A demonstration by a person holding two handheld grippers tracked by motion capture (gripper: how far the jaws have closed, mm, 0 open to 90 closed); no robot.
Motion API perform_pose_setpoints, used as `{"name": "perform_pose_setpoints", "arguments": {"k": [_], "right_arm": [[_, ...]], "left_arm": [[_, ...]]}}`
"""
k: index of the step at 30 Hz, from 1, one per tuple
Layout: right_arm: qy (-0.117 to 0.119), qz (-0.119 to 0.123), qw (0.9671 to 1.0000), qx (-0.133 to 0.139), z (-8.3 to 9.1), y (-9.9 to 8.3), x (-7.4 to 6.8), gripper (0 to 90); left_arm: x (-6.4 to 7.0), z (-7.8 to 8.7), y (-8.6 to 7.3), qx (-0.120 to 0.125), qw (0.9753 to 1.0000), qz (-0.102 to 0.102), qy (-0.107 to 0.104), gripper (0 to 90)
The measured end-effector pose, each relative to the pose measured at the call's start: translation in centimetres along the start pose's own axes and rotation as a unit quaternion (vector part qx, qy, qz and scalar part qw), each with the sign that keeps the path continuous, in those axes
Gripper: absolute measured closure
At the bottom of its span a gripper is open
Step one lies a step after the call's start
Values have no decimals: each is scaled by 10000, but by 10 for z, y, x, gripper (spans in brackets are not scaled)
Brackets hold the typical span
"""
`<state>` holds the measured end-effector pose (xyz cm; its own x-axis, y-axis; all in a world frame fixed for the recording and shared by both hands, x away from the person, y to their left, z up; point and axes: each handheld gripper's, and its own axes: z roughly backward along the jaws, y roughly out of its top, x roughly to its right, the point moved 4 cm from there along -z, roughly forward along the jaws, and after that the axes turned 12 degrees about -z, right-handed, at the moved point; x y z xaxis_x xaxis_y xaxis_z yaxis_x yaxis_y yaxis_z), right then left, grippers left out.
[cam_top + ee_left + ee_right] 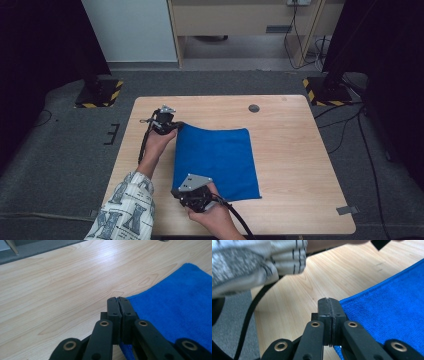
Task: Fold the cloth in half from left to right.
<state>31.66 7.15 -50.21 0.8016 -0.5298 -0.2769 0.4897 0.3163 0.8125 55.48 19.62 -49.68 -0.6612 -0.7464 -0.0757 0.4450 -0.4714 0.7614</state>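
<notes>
two grippers were each clamped on a corner of the blue cloth, which lay flat on the table. left gripper pinched the cloth's far left corner, jaws pressed together on the hem; right gripper pinched its near left corner likewise. judged: grasp done, no fold or lift made yet. beyond the cloth's far edge sat a dark round cap, well apart. nothing stood in the way.
</notes>
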Motion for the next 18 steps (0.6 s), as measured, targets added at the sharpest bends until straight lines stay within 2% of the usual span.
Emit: {"name": "perform_pose_setpoints", "arguments": {"k": [2,4,5,8,12,18], "right_arm": [[4,-3,10000,40,0,3,-1,897],[21,17,10000,48,1,5,-2,897],[22,8,10000,79,2,7,-2,897],[16,-25,9999,97,5,8,-1,897],[21,-8,9999,122,7,10,-1,897],[28,15,9999,153,7,14,-4,897]], "left_arm": [[1,0,1,9,10000,-13,10,883],[5,-1,2,-39,9998,-194,71,883],[7,-1,3,-29,9998,-214,56,883],[10,-1,7,14,9998,-180,-10,883],[11,2,15,66,9997,-235,-17,883],[8,7,23,136,9997,-221,-35,883]]}}
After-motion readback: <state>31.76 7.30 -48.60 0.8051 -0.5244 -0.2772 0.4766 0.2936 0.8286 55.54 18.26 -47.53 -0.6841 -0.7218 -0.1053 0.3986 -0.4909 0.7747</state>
